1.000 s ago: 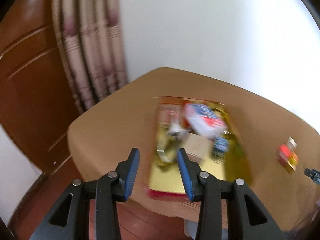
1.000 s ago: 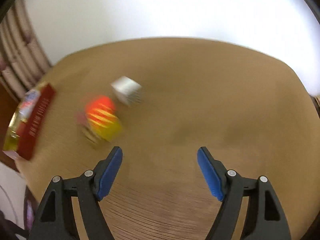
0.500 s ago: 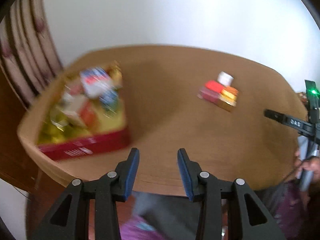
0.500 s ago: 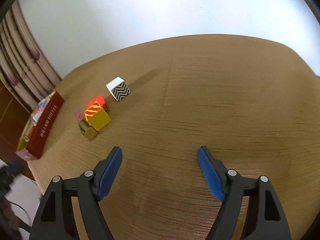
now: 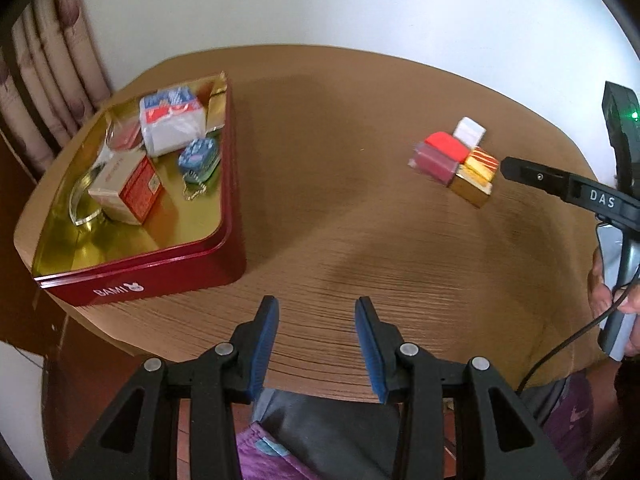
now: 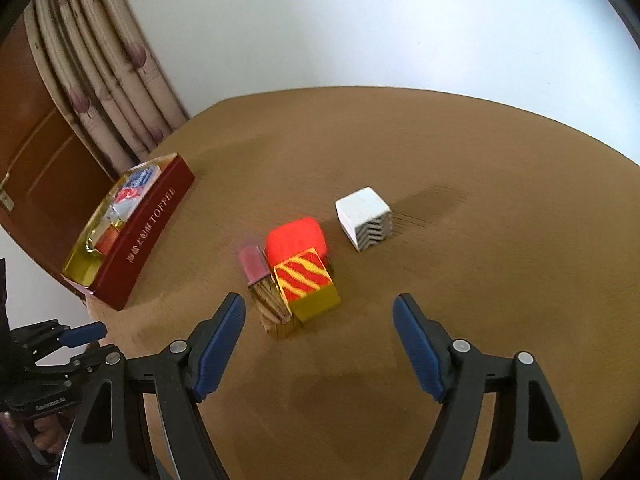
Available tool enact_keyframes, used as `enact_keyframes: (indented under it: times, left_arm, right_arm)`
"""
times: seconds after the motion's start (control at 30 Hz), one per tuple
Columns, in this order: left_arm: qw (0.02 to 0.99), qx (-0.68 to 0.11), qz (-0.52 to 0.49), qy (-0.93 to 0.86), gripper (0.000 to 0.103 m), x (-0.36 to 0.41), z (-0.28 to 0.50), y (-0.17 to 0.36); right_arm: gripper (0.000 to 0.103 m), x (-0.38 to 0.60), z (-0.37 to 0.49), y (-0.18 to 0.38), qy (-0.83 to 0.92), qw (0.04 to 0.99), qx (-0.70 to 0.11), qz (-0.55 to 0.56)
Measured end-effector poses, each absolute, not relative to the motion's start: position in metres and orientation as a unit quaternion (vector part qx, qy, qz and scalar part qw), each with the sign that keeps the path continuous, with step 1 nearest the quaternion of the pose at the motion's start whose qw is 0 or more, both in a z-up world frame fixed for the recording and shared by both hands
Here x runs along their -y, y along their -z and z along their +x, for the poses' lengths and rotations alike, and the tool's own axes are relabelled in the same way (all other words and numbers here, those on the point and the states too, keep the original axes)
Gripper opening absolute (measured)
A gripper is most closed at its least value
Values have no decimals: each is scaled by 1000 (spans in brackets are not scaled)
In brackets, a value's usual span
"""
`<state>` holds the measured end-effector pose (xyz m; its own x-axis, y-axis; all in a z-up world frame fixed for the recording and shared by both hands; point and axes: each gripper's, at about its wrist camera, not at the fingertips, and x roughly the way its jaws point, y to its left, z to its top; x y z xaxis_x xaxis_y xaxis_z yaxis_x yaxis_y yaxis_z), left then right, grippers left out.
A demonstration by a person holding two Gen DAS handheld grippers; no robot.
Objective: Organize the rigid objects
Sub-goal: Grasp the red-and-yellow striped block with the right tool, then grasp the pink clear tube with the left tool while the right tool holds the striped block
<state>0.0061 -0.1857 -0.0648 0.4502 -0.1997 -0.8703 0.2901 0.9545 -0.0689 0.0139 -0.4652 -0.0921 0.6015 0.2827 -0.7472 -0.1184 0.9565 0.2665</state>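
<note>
A cluster of small blocks lies on the brown table: a yellow block with red stripes (image 6: 307, 285), a red rounded block (image 6: 296, 238), a pink-topped wooden block (image 6: 264, 292) and, apart from them, a white block with a zigzag side (image 6: 364, 218). The cluster also shows in the left wrist view (image 5: 456, 164). A red tin (image 5: 160, 268) with a gold inside holds several small boxes. My right gripper (image 6: 318, 344) is open and empty just in front of the cluster. My left gripper (image 5: 316, 344) is open and empty at the table's near edge.
The red tin (image 6: 148, 236) sits near the table's left edge. Curtains (image 6: 108, 84) and a wooden door (image 6: 36, 160) stand behind it. A white wall is at the back. The right gripper's body (image 5: 580, 196) shows at the right of the left wrist view.
The left view has swung right, so the tin now lies to the left. The right gripper has moved closer to the block cluster. Both grippers stay open.
</note>
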Motion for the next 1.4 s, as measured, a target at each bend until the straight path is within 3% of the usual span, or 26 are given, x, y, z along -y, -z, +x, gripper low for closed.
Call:
enact_keyframes:
  times: [0.1,0.2,0.37,0.4,0.43,0.5,0.53,0.93,1.17,1.4]
  left_arm:
    - [840,-524,23,143,40,178,15,72]
    - [833,-534,8,142,40,172,20,79]
    - [836,-530,23,141,40,177,21,80]
    - [836,-529,32,140,40,179,21,80]
    - [837,-527,40,140,40,181,20,80]
    - [838,-525,52,142,40,186,19,81]
    - [837,-525,58,142,40,189,19,81]
    - [816,-542,-1,201,40,235,45,56]
    - [747,-612,-96,241,41,291,96,61]
    - [708,-662,-113,218,41,333,123,83]
  right_arm:
    - [72,463,26,100,-120,882,-445,99]
    - [62,462,35,108,-126,874,-457,109]
    - [61,459,43,114,-131,868,-465,110]
    - [57,458,44,114,-134,868,-466,108]
    - [46,457,45,114,-139,867,-466,107]
    - [33,455,47,111,-150,865,-466,110]
    - [31,454,46,108,-147,867,-466,97]
    - [29,528,-14,101,-52,892,-435,110]
    - [27,576,-37,114,-14,896,-417,152]
    - [27,578,-37,118,-25,900,-404,162]
